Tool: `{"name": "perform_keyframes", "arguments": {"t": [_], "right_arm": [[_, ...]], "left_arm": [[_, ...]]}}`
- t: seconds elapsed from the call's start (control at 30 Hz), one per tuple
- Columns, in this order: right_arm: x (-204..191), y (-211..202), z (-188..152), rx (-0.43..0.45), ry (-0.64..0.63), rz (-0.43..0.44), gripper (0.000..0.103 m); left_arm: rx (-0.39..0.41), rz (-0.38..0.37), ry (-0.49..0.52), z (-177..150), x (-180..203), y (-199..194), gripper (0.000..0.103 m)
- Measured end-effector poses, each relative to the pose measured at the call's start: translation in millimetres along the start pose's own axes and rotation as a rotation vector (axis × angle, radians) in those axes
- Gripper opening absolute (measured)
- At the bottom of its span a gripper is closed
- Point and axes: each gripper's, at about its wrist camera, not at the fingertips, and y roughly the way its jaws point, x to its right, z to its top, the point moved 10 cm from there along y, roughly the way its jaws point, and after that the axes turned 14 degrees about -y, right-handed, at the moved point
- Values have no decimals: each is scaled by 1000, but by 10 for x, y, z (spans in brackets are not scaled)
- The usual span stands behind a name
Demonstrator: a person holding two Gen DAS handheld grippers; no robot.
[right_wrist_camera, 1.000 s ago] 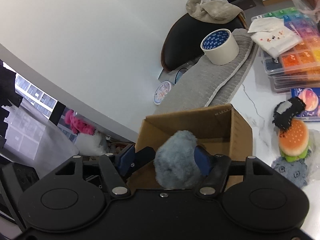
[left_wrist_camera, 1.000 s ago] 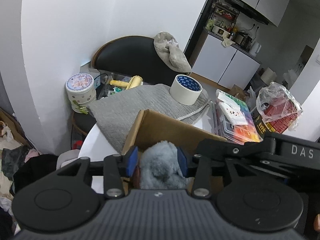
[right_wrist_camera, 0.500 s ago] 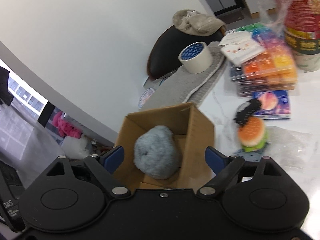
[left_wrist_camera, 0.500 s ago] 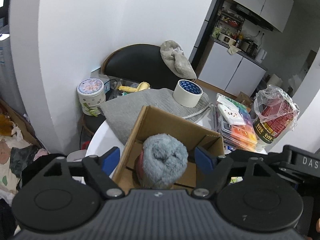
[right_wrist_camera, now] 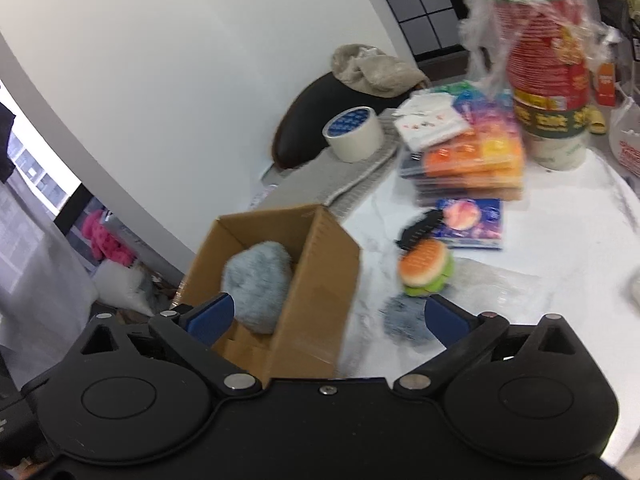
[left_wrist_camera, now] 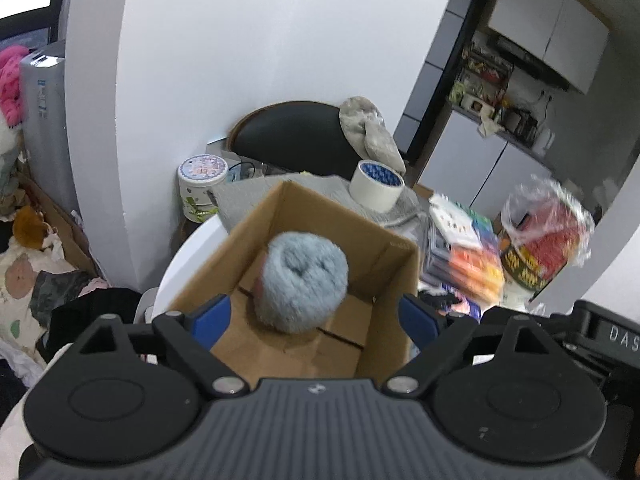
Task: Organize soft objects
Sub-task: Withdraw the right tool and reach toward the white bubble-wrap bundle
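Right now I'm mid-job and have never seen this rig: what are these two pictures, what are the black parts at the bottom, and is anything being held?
There is no robot arm. A person holds a two-finger claw in each hand, and each picture comes from a fisheye camera on one claw, looking forward along its fingers.

The left claw and the right claw are the black parts with blue pads. Both have just been opening and hold nothing now.

Between the left claw's spread pads, a fluffy grey plush ball sits loose inside the open cardboard box.

On the white table beside the box lie a plush burger, a grey fuzzy toy, a black fuzzy item, a roll of tape on a grey mat, and stacked colourful bead cases.
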Motion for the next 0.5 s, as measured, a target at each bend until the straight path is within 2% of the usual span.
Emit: {"name": "perform_keyframes", "arguments": {"t": [0.1,0.5], "right_arm": [[86,-90,-58,-1,-5,-7,103],[355,-435,-269,8,-30,-30,103]], "left_arm": [[-21,-27,-12,-112,59,-42,90],[-30,-20,22,-497,330,-176,91]]}}
